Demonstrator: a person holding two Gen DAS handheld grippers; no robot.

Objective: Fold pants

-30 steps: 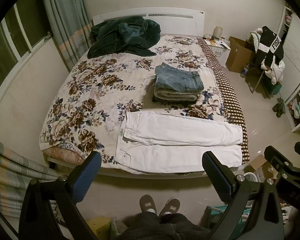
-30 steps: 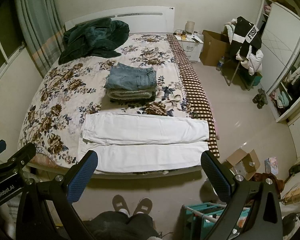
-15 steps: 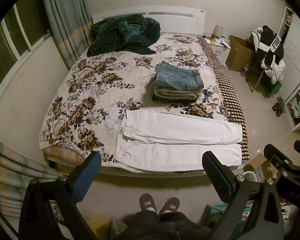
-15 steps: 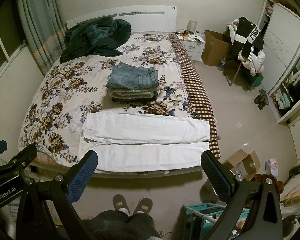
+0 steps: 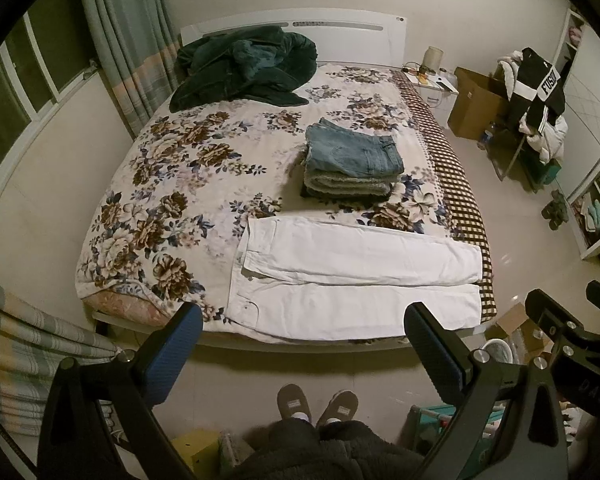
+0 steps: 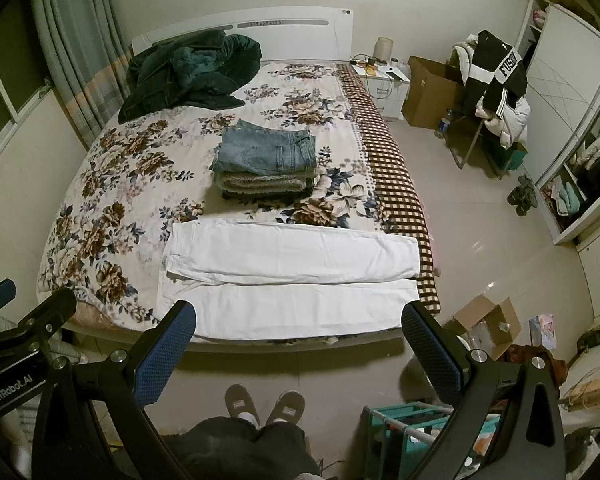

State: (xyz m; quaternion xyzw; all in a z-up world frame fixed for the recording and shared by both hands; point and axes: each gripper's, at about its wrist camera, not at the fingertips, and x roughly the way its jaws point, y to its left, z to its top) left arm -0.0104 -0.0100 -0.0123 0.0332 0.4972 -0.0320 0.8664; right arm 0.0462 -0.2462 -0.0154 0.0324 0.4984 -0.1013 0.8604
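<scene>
White pants (image 5: pixel 356 276) lie flat along the near edge of the floral bed (image 5: pixel 172 184), waist at the left, legs side by side pointing right. They also show in the right wrist view (image 6: pixel 292 276). My left gripper (image 5: pixel 302 330) is open and empty, held high above the floor in front of the bed. My right gripper (image 6: pixel 298 328) is open and empty at the same height. Neither touches the pants.
A stack of folded jeans and pants (image 5: pixel 350 164) sits behind the white pants. A dark green coat (image 5: pixel 244 68) lies at the headboard. A chair with clothes (image 6: pixel 496 92), cardboard boxes (image 6: pixel 484 324) and a teal rack (image 6: pixel 412 428) stand right. My slippered feet (image 5: pixel 316 402) are on the floor.
Both grippers have drifted slightly, so the bed sits a little higher in view. Nothing on the bed has moved.
</scene>
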